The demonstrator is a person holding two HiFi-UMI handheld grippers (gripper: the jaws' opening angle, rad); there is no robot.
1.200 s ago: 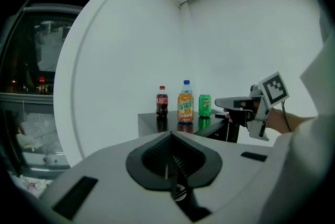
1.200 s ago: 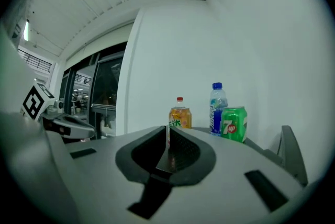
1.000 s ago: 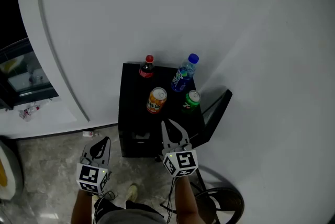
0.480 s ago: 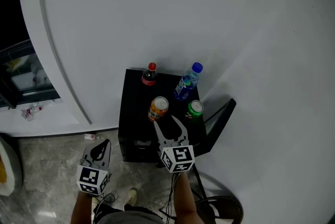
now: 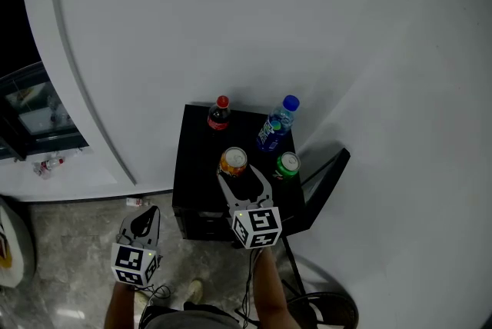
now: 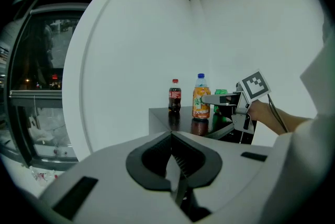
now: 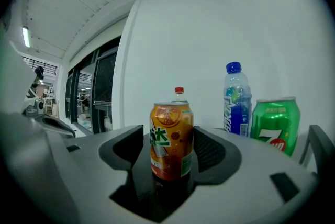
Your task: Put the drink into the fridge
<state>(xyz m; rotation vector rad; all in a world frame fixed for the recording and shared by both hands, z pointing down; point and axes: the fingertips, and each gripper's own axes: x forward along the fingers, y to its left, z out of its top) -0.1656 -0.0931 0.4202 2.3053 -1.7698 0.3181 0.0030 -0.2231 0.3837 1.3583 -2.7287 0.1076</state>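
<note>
An orange soda can stands upright on a small black table, and it fills the middle of the right gripper view. My right gripper reaches over the table. Its jaws are opening, one on each side of the can, and the pads do not press on it. My left gripper hangs low over the floor to the left of the table, shut and empty. From the left gripper view, the can and the right gripper show from the side.
Behind the orange can stand a cola bottle, a blue-capped bottle and a green can. A white curved wall rises behind the table. A glass-fronted cabinet is at the far left. A black chair stands right of the table.
My right gripper moved forward over the table and its jaws spread from shut to wide, now flanking the orange can. The left gripper has hardly moved.
</note>
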